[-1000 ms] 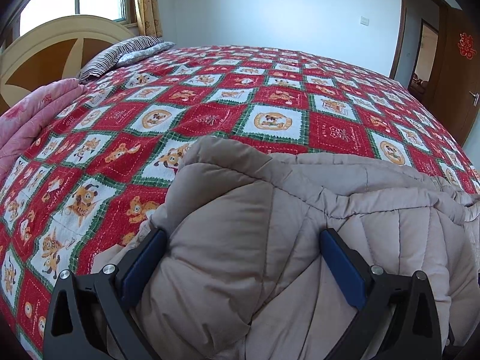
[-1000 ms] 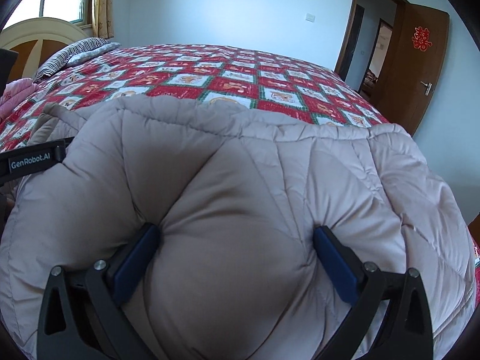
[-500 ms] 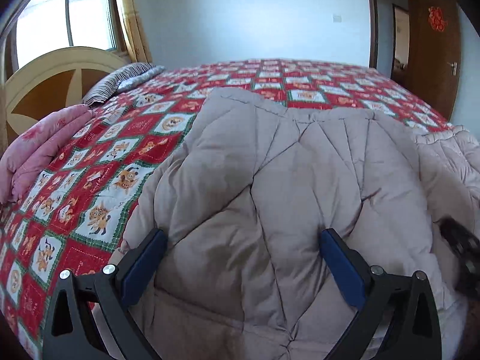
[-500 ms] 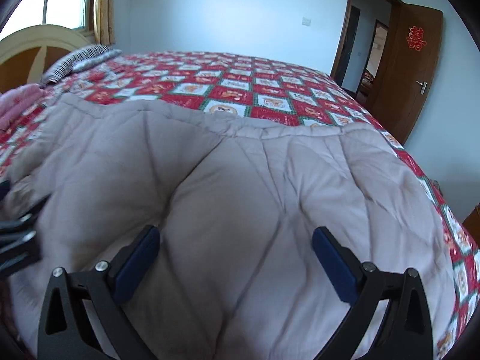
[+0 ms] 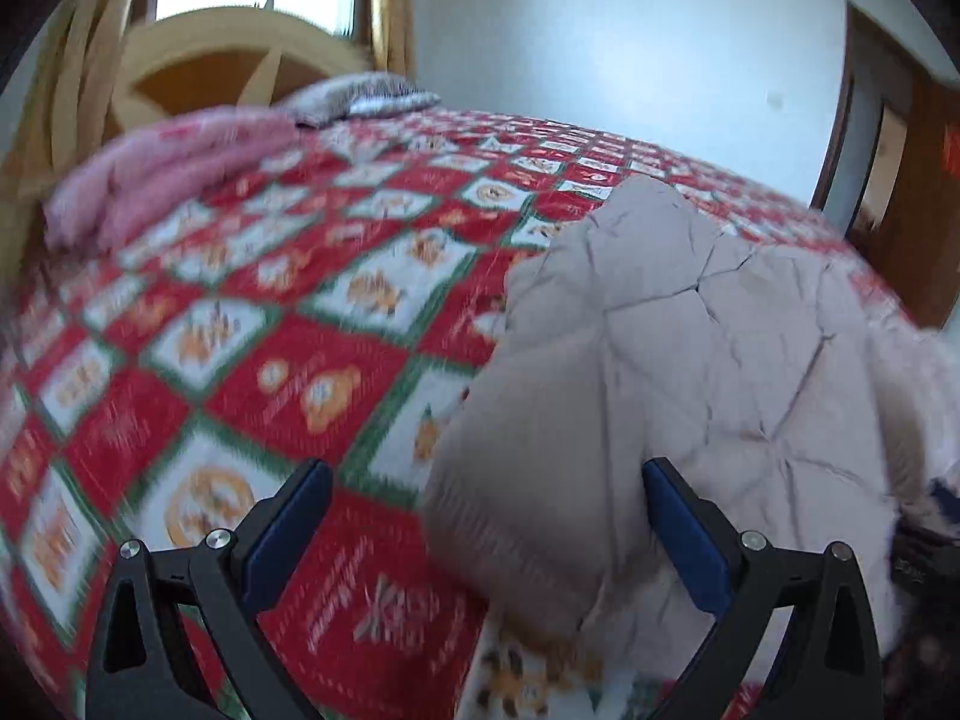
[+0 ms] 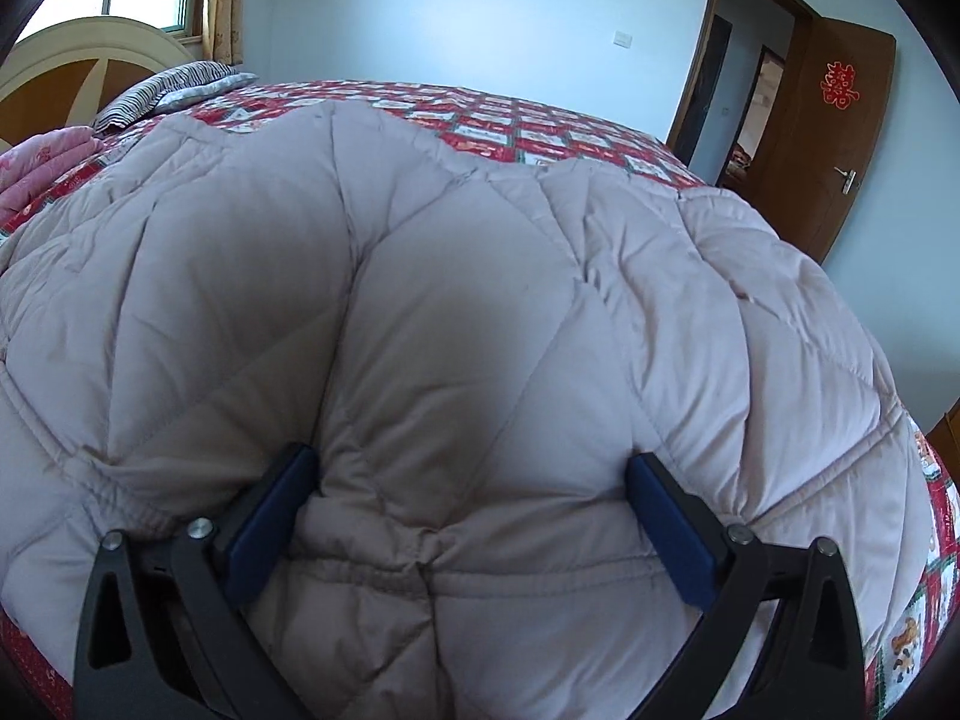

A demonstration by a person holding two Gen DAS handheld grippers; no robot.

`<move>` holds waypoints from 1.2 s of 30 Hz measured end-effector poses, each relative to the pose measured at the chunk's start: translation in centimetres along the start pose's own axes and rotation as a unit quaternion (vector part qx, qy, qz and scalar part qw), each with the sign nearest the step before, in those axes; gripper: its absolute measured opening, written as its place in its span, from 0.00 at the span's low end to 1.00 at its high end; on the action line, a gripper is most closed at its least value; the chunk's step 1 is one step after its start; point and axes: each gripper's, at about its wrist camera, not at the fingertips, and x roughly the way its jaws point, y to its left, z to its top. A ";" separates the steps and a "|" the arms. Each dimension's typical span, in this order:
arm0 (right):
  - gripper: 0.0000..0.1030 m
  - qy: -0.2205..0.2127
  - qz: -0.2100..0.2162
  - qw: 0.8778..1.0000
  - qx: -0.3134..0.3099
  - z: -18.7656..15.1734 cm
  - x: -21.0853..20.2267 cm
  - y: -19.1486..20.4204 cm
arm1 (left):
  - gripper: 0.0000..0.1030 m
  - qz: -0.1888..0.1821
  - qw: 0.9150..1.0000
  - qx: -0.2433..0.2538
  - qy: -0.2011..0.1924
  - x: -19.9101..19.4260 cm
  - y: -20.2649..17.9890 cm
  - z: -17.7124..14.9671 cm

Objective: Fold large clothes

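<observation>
Both jaws wide, gripping nothing. Left gripper blurred at coat edge, 3 o'clock; right gripper straddles hem. Pinch hem seam, not padding.

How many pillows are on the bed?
1 that shows: a striped pillow by the headboard, beyond the folded pink blanket. The beige coat may hide more.

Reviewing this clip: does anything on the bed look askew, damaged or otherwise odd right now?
Nothing damaged or spilled. The beige quilted coat lies puffy and rumpled on the red patchwork bedspread, as expected mid-fold. The only oddity is heavy motion blur in the left wrist view; the left gripper has its jaws wide open.
</observation>
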 end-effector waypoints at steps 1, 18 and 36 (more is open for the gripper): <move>1.00 -0.001 -0.002 1.000 -0.001 0.0 0.0 0.1 | 0.99 -0.021 1.000 -0.022 0.005 -0.2 0.7 -0.4; 1.00 -0.072 0.009 0.997 0.040 -1.6 -5.5 -4.7 | 0.55 -0.092 0.995 -0.034 0.000 2.4 -1.1 -0.7; 1.00 -0.001 -0.014 0.999 -0.029 -4.3 -3.2 0.2 | 0.19 -0.165 0.985 -0.044 -0.028 0.3 0.0 -0.7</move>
